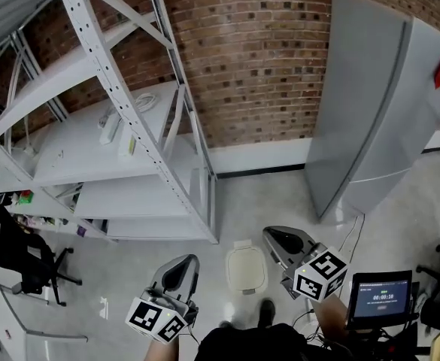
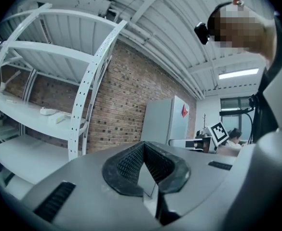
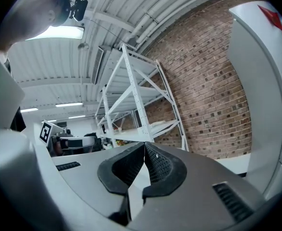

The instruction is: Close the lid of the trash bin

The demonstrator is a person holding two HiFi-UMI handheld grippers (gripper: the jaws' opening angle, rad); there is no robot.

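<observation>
In the head view a small cream trash bin point(image 1: 247, 270) stands on the grey floor just ahead of my feet, seen from straight above. Its pale top looks flat and a small tab shows at its far edge. My left gripper point(image 1: 177, 271) hangs left of the bin and my right gripper point(image 1: 286, 240) right of it, both held above the floor and clear of the bin. In the left gripper view the gripper point(image 2: 143, 146) has its ribbed pads meeting at the tips, empty. The right gripper point(image 3: 144, 146) looks the same in its own view. Neither gripper view shows the bin.
White metal shelving point(image 1: 129, 126) fills the left, against a brick wall point(image 1: 250, 43). A tall grey cabinet point(image 1: 370, 104) stands at the right. A black office chair point(image 1: 20, 258) is at the lower left, a small screen point(image 1: 382, 297) at the lower right.
</observation>
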